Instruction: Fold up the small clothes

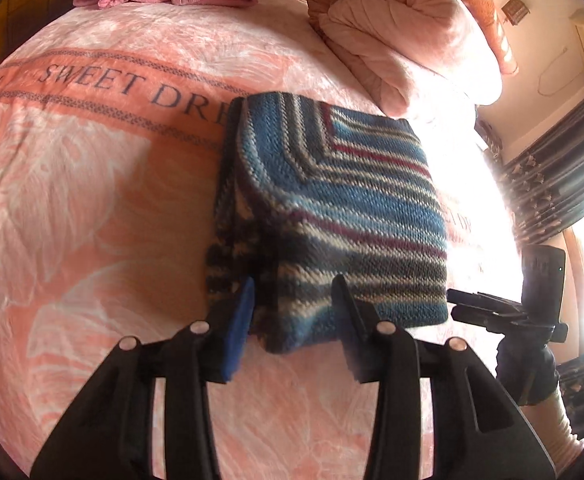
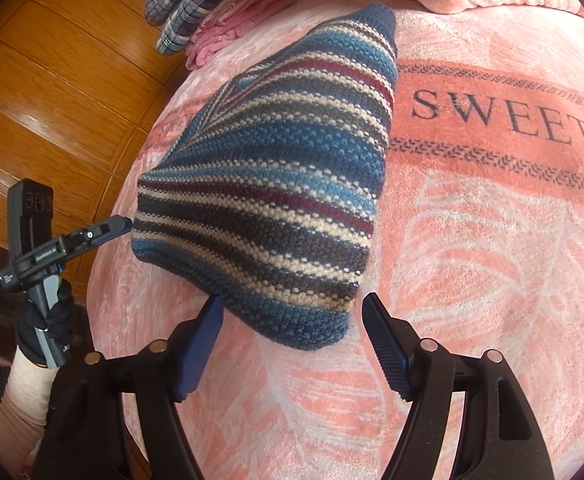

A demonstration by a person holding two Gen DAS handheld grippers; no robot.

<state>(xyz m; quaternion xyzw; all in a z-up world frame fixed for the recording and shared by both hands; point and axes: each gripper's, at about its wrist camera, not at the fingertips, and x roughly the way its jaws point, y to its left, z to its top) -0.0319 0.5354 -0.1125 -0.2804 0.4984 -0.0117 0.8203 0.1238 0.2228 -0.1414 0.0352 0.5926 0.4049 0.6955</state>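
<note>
Striped knit folded on bed, between spread left tool, right tool wide

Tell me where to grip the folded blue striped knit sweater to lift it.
Grip the folded blue striped knit sweater at its near corners, coming low from the bed's near edge. Its thick layered hem faces both open grippers, left gripper and right gripper, so the layers likely stay together.

— What do your tongs look like?
— My black plastic left tongs and right tongs carry blue ribbed pads and silver rivets.
— And you?
— Dark glove, pale ribbed sleeve.
</note>
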